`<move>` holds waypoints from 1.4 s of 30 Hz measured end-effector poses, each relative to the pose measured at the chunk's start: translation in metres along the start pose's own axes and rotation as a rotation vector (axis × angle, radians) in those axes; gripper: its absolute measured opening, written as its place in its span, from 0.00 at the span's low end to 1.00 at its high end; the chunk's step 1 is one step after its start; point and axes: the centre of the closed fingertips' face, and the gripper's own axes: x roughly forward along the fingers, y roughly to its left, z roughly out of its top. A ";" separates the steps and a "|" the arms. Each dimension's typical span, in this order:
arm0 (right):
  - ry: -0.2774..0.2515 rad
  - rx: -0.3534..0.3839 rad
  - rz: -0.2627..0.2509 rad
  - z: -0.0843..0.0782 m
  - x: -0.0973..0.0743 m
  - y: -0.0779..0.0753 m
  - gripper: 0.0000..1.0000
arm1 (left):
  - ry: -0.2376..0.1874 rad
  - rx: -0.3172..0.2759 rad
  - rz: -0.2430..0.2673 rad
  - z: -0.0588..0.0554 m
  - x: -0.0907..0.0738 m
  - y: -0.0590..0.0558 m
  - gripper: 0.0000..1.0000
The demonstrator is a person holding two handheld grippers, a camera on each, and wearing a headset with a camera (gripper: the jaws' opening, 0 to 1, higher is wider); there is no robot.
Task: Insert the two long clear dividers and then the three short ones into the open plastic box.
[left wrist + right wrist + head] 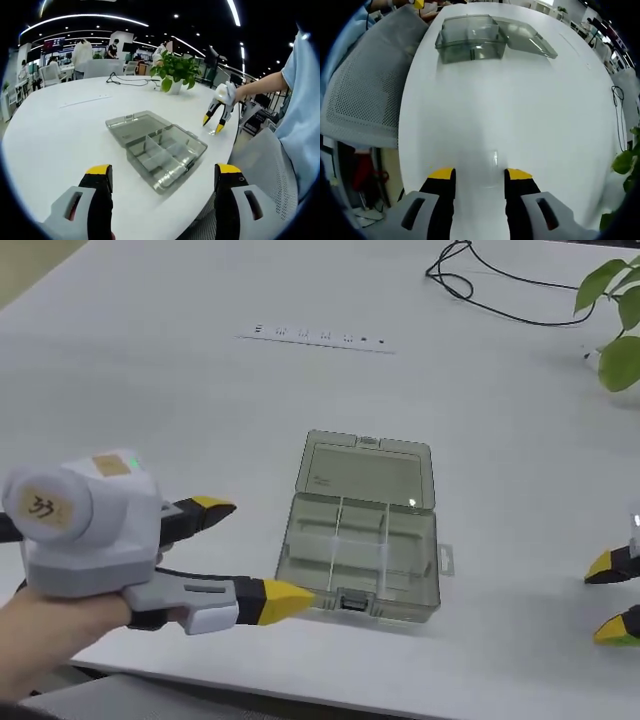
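While both grippers hung off the work, the only writing I could read was "33" on a round tan sticker on the left gripper. A long white strip with small dark markings lay far back on the white table, its print too small to read.

Count: one smoky clear plastic box, sitting near the table's front edge between the two grippers, its hinged lid laid back flat. Clear dividers stood in the base and split it into compartments; I could not tell how many there were. One small clear flat piece lay on the table just beside the box's right end.

Left gripper: jaws spread wide, nothing between them, tips just left of the box. Right gripper: jaws well apart, nothing held, well off to the box's right. Its own view showed a small clear sliver on the table just ahead of the tips.

Surroundings: one black cable, one green leafy plant, one grey mesh chair, people in the background.
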 end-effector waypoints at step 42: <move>-0.031 0.018 -0.034 0.016 -0.006 0.001 0.32 | -0.006 -0.014 -0.017 0.001 0.007 -0.003 0.82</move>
